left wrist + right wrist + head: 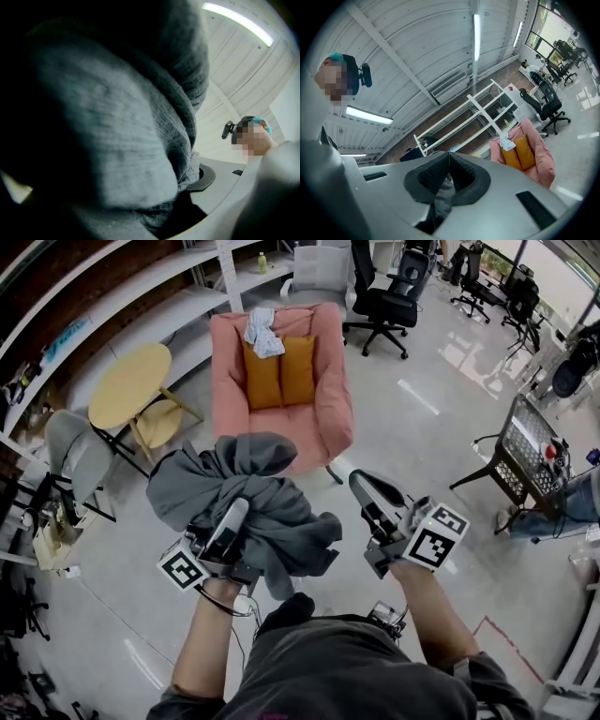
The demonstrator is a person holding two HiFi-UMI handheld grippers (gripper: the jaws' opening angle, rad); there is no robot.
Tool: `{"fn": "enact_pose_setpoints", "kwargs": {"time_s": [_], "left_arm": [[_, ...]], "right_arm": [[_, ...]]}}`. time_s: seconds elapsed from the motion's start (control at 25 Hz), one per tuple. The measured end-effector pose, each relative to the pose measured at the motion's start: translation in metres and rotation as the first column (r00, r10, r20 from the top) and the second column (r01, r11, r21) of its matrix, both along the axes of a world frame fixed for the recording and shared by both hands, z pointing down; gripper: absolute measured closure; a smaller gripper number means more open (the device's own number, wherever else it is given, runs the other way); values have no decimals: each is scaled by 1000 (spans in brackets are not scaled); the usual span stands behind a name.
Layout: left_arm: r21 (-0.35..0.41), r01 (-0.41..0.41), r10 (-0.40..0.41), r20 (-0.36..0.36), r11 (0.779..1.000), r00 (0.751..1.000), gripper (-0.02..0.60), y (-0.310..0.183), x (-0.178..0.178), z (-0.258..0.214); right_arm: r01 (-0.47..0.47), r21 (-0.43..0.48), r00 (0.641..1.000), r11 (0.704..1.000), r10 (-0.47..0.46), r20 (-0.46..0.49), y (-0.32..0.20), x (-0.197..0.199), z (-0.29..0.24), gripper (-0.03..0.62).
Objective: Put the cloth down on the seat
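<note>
Ahead, open floor (412, 451) to pink armchair (323, 413); left tongs (236, 512) around grey cloth (192, 486), right tongs (362, 484) together.

Open floor (412, 451) is lying clear up to the armchair (328, 409); 2 orange cushions (281, 373) are filling the seat's back, and a round table (131, 382) is flanking its left.

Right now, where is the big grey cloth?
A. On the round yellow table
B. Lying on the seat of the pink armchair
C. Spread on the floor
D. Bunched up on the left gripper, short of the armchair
D: the grey cloth hangs in a bundle around the left gripper, while the pink armchair ahead carries orange cushions but no grey cloth.
</note>
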State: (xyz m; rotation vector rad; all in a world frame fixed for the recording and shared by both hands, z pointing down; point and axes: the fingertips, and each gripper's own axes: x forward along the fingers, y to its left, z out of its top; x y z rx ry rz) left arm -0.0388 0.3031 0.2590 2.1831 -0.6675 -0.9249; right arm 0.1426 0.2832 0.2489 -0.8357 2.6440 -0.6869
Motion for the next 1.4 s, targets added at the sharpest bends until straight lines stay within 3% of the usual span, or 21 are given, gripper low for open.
{"fn": "enact_pose_setpoints", "kwargs": {"time_s": [0.72, 0.84, 1.0, 1.28, 1.4], "left_arm": [[-18, -32, 32, -3, 999, 999, 270, -161, -88, -7], [-23, -34, 34, -2, 999, 999, 270, -178, -93, -8], [27, -33, 34, -35, 999, 999, 270, -198, -98, -21], [-21, -8, 8, -1, 1000, 1000, 270, -244, -93, -11], [-41, 10, -9, 10, 999, 1000, 270, -289, -83, -8]], "right_arm": [[-33, -16, 999, 999, 32, -21, -155, -90, -12, 579], [-36, -14, 999, 999, 36, -20, -171, -93, -13, 579], [-33, -13, 999, 999, 33, -21, -192, -98, -13, 579], [-6, -24, 1000, 1000, 5, -21, -238, -99, -8, 579], [17, -38, 1000, 999, -18, -21, -287, -92, -3, 579]]}}
